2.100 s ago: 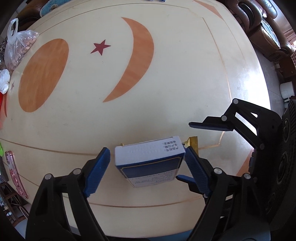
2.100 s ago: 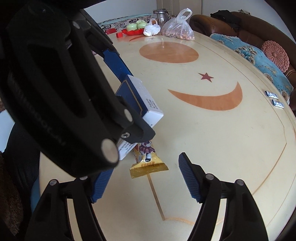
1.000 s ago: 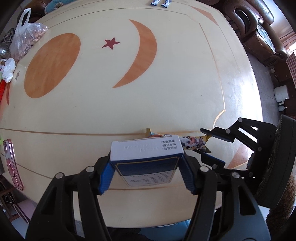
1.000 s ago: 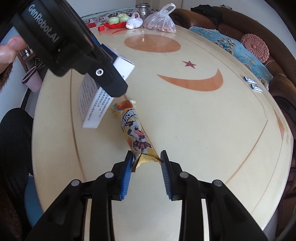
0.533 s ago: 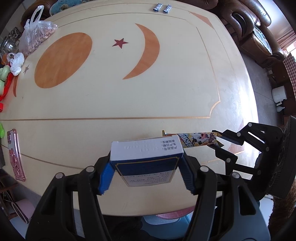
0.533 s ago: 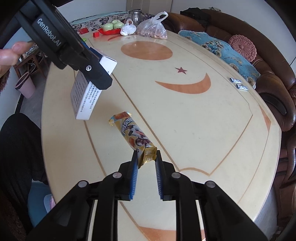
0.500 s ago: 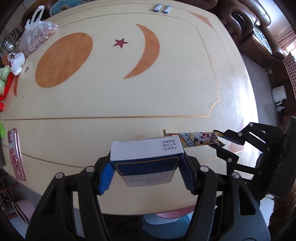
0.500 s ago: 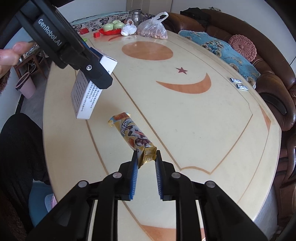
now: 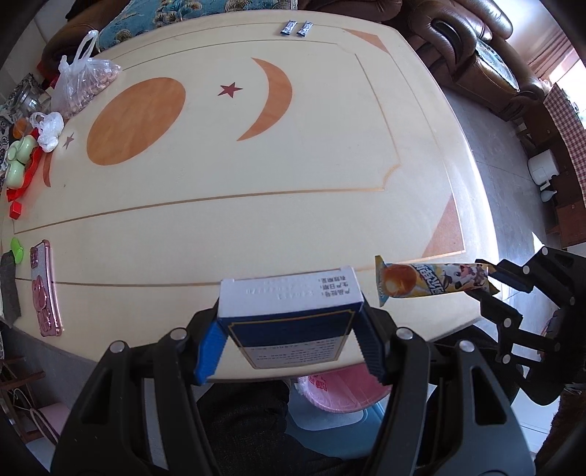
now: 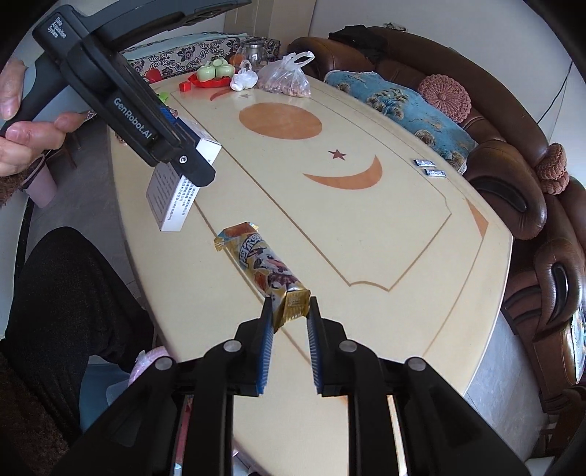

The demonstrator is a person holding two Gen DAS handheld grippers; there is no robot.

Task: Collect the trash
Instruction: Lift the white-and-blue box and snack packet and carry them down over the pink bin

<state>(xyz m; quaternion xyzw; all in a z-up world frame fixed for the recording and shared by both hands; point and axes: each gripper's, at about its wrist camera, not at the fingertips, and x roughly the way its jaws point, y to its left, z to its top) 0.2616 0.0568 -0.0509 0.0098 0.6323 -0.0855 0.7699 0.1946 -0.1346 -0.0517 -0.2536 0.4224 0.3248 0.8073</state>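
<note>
Left gripper clamped on a white and navy box, blue pads pressing both narrow sides, box lifted clear of the cream table and hanging over its near edge. Right gripper pinched shut on the crimped gold end of a snack wrapper, the rest of the wrapper sticking out forward, up off the tabletop; looks puffy, can't tell if anything's inside. Jaws on that side have just been closing, wrapper end between them. From the left camera, same wrapper just right of the box, not touching it. Hand wrapped round the left gripper's handle, dark trouser leg below the table edge. Pink bin peeking out under the near edge, right below the box. Far side of the table: two small blue sachets side by side, clear bag of nuts, small white bag, red tray with green fruit-shaped things. Pink phone case flat near the left edge. Brown leather sofa wrapping round behind, blue patterned cushion on it.
</note>
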